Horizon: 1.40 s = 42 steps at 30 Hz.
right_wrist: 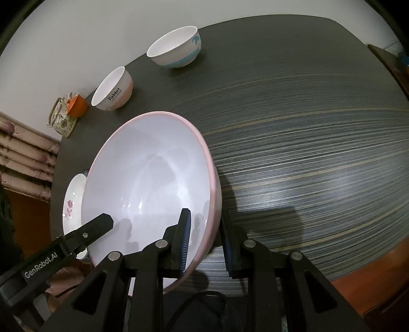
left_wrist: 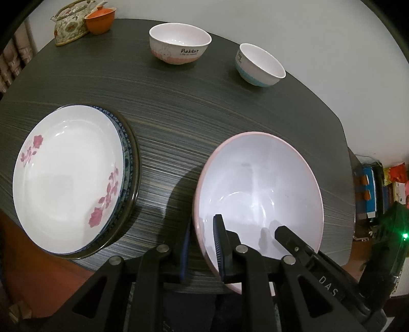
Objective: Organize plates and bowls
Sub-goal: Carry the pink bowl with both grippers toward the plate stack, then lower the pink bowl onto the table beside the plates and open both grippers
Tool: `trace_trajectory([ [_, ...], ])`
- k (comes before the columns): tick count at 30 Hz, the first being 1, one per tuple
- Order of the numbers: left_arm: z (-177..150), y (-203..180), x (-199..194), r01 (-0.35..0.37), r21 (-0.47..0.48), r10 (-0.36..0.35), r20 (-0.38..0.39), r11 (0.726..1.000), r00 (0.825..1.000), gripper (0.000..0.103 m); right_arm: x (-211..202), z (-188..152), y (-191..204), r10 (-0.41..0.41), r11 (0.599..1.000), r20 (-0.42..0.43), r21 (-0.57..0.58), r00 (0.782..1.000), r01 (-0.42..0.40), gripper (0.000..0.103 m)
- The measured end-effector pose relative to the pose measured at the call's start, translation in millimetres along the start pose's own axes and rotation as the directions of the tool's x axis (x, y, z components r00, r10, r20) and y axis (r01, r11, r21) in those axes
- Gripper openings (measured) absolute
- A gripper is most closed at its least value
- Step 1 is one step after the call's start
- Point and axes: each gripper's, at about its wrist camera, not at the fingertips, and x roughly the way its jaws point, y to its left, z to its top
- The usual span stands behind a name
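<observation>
Pink bowl (left_wrist: 258,178), gripped at both rims

Both grippers pitched steeply down, clamped.
Left gripper (left_wrist: 203,245) and right gripper (right_wrist: 205,245) each pinch the bowl (left_wrist: 258,184) rim between fingers.

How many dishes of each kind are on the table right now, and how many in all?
Big pink-rimmed bowl, held at its rim by both hand-held grippers, left and right: 1
Small bowls, pink-banded and blue-banded: 2
Plates in the stack: at least 2; flowered one on top, blue-patterned rim beneath
Teapot: 1
Orange cup: 1
Total: at least 7
</observation>
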Motion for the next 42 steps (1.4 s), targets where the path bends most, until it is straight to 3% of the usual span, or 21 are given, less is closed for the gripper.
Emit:
trace_trajectory([
  [18,6,2,11,-0.016,-0.001,0.016,-0.006,1.000,1.000,0.017,7,0,-2,0.022,1.000,-0.018,-0.007,1.000,-0.023,0.025],
  [35,16,6,5,-0.001,-0.012,0.001,0.000,1.000,1.000,0.018,2,1,6,0.015,1.000,-0.001,-0.027,1.000,-0.015,0.047],
  [42,23,6,-1,0.006,-0.011,-0.006,0.013,1.000,1.000,0.027,-13,15,2,0.055,0.998,0.040,-0.036,0.998,-0.054,0.052],
])
